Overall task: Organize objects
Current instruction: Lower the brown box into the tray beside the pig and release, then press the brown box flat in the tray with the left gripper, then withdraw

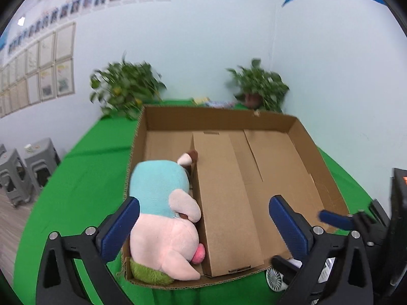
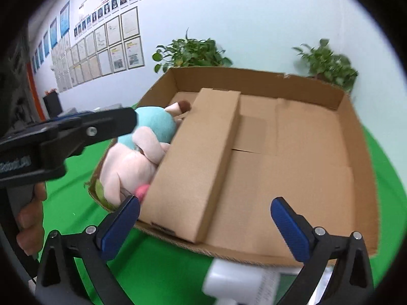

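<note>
A large open cardboard tray (image 1: pixel 320 172) (image 2: pixel 356 132) sits on the green table. A pink and teal plush toy (image 1: pixel 165 211) (image 2: pixel 132 162) lies along its left side. A long closed brown carton (image 1: pixel 223 198) (image 2: pixel 198 162) lies next to the plush. My left gripper (image 1: pixel 203 226) is open and empty above the tray's near edge. My right gripper (image 2: pixel 204 226) is open and empty, just before the tray's near wall. A small white fan (image 1: pixel 276 278) and a white bottle (image 2: pixel 239 282) lie on the table below the grippers.
Two potted plants (image 1: pixel 127 86) (image 1: pixel 262 84) stand at the table's far edge against the wall. Grey stools (image 1: pixel 28 167) stand on the floor at left. The left gripper's body (image 2: pixel 63 132) and the hand holding it show at the left of the right wrist view.
</note>
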`<move>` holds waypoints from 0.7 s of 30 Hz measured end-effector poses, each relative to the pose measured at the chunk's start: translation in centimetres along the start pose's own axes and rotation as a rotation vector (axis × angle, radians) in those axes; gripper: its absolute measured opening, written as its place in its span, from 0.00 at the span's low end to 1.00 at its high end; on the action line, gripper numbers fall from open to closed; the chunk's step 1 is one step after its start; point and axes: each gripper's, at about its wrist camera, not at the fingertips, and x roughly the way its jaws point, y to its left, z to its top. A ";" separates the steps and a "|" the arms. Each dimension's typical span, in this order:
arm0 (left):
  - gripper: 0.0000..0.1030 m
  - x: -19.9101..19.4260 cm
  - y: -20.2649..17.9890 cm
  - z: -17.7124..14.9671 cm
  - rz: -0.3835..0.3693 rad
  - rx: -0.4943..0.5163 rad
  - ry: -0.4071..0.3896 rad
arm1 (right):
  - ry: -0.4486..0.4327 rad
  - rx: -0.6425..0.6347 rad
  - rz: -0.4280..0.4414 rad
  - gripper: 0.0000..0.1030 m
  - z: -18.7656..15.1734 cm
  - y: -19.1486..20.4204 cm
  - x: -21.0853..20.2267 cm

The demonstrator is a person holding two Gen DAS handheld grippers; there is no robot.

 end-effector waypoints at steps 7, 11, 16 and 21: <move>1.00 -4.1 -2.1 -1.5 0.048 0.043 -0.096 | -0.085 -0.015 -0.122 0.99 0.3 0.9 -2.6; 1.00 -6.2 -3.1 -2.0 0.074 0.052 -0.154 | -0.109 0.010 -0.123 0.99 -0.4 0.5 -3.8; 1.00 -6.6 -3.6 -2.5 0.054 0.035 -0.130 | -0.099 0.006 -0.092 0.99 -0.9 0.4 -4.4; 1.00 -5.8 -4.3 -2.5 0.023 0.052 -0.088 | -0.091 0.011 -0.099 0.99 -1.6 0.1 -4.7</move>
